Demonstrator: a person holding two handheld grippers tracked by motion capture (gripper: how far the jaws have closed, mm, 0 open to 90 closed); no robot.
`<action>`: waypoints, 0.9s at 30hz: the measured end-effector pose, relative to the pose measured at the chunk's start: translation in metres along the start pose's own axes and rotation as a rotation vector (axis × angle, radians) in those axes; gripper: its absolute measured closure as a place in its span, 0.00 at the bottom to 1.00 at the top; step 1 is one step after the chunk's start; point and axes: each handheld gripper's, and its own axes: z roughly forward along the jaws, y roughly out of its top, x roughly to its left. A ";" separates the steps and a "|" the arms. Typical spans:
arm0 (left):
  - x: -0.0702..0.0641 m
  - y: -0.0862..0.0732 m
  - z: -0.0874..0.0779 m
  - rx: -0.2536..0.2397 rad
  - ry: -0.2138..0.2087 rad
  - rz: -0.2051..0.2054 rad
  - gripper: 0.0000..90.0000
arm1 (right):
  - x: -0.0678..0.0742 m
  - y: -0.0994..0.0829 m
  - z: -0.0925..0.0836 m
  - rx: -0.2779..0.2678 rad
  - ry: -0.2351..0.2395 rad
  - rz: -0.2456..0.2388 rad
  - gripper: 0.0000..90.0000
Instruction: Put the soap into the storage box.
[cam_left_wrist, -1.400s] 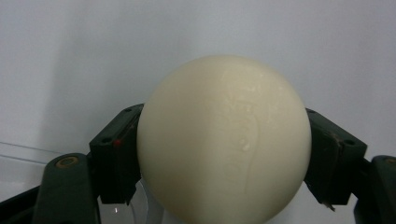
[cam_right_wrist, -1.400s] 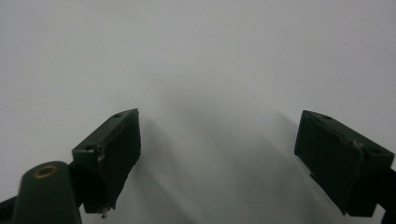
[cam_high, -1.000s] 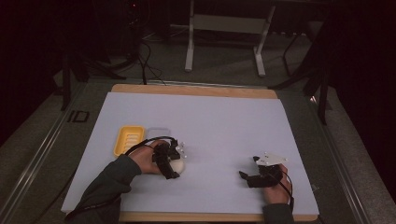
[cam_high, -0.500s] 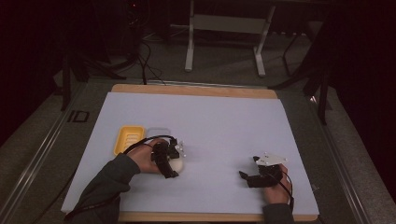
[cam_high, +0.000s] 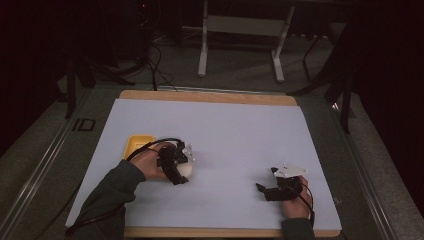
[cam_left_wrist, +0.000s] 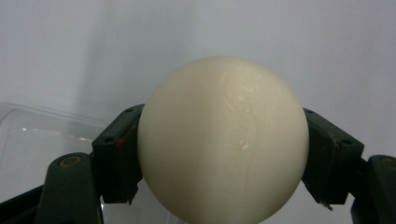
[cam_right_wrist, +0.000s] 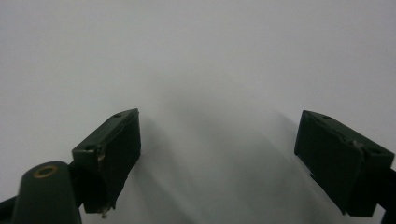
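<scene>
**Left jaws gripping a cream ball, right jaws idling wide**

The left gripper (cam_high: 176, 162) is clamping a cream ball (cam_left_wrist: 223, 140), one jaw pressing on each side at about its widest line, which looks like the sensible place to pinch something round so it cannot squirt out. In the high view the ball (cam_high: 185, 171) is sitting toward the bench's (cam_high: 235, 125) left front quarter, just beside a yellow tray (cam_high: 136, 145), and I cannot tell whether it is resting on the surface or being held just clear of it. A clear container (cam_left_wrist: 42, 135) is showing behind the left jaw in the left gripper view; its closeness suggests the ball is either coming from there or heading there.

The right gripper (cam_high: 270, 186) is lying near the front right corner, well apart from the ball, its jaws spread wide with nothing between them. It seems to be parked out of the way, leaving the work to the left hand (cam_high: 150, 162).
</scene>
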 end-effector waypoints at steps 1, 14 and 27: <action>0.001 0.000 -0.001 -0.001 0.002 -0.003 0.28 | 0.000 0.000 0.000 -0.001 -0.001 0.000 0.16; 0.007 -0.006 -0.016 -0.009 0.039 -0.017 0.28 | 0.000 0.000 0.000 0.000 -0.003 -0.002 0.16; 0.016 -0.015 -0.027 -0.005 0.065 -0.046 0.28 | 0.000 0.000 0.000 0.001 -0.006 -0.001 0.16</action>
